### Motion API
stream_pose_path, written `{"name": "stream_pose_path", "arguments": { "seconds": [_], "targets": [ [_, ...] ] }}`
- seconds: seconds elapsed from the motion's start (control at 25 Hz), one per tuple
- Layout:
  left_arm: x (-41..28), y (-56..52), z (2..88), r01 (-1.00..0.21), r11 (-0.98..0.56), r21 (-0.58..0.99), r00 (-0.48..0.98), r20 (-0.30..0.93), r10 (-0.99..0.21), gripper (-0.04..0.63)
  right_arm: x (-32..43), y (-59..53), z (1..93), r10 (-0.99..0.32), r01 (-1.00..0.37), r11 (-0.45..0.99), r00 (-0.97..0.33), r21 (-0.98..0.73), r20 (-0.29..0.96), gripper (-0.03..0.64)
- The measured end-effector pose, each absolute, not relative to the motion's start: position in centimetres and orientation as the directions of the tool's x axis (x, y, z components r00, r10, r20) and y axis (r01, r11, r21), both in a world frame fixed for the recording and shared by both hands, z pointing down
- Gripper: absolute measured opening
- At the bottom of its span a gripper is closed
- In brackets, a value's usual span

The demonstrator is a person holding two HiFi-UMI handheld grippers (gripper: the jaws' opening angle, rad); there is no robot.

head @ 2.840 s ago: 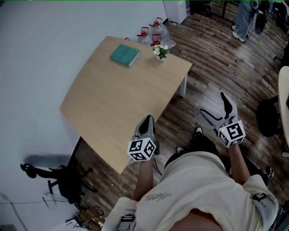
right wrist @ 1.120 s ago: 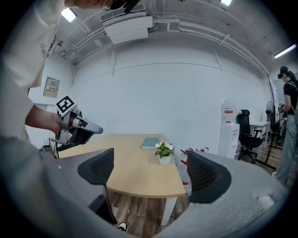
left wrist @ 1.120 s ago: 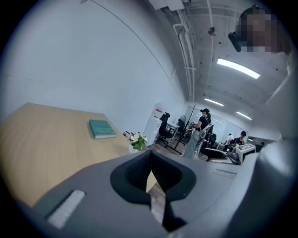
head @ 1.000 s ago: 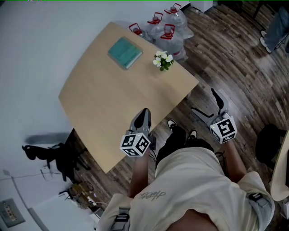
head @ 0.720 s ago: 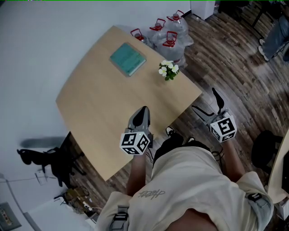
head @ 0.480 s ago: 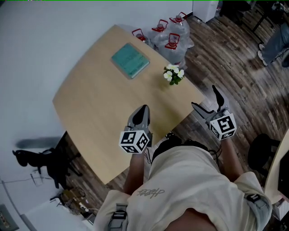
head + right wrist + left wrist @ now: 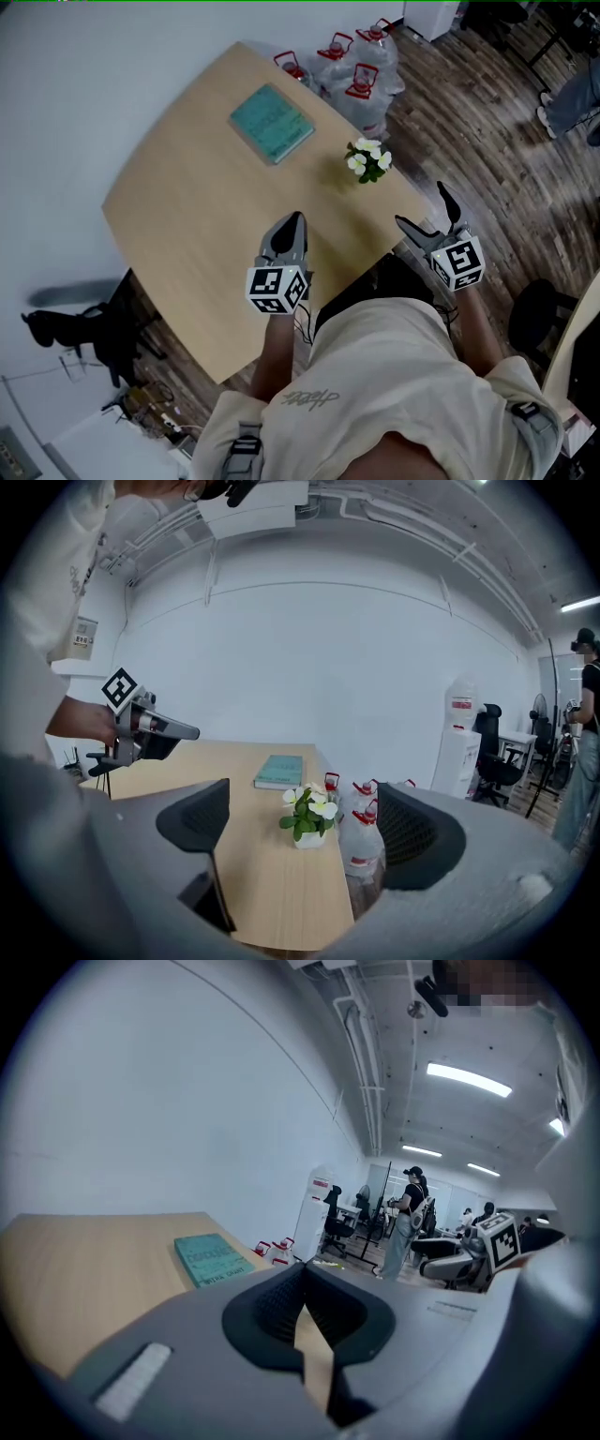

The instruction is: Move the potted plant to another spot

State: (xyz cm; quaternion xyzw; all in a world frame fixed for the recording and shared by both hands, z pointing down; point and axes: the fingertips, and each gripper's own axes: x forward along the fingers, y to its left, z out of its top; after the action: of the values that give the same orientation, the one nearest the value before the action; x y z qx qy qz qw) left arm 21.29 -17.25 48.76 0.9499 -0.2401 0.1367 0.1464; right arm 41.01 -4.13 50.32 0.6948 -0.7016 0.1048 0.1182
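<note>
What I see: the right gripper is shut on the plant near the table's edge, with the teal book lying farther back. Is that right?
Not quite. The right gripper is open: the right gripper view shows its jaws wide apart, with the plant ahead of them, untouched. The rest holds: the plant stands near the table's edge, and the teal book lies farther back.

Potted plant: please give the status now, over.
Left gripper shut, empty, above table. Right gripper open, aimed at potted plant, not touching. Plant upright near table edge. Nothing between jaws and plant.
</note>
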Motion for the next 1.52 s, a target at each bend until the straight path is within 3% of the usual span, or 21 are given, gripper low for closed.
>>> {"name": "stream_pose_path", "arguments": {
  "seconds": [0.2,0.52,0.84,1.52],
  "targets": [
    [21.7,-17.7,47.9,-0.574,-0.782,0.244,0.807,0.328,-0.491,0.018,42.5,-6.9,52.6,-0.931,-0.993,0.110,-0.086,0.050,0.354,0.486],
    [21.1,-18.0,46.4,-0.731,-0.648,0.215,0.676,0.364,-0.641,0.018,44.7,-10.4,59.1,-0.879,-0.974,0.222,-0.218,-0.041,0.424,0.486],
    [21.6,-17.2,47.1,-0.807,-0.561,0.183,0.582,0.409,-0.703,0.018,43.8,-13.3,63.6,-0.817,-0.925,0.379,-0.334,0.001,0.470,0.486],
    [17.6,-15.6,48.2,-0.920,-0.357,0.165,0.391,0.468,-0.793,0.018,41.0,-17.9,69.3,-0.741,-0.882,0.469,-0.363,0.049,0.565,0.486]
  ]
}}
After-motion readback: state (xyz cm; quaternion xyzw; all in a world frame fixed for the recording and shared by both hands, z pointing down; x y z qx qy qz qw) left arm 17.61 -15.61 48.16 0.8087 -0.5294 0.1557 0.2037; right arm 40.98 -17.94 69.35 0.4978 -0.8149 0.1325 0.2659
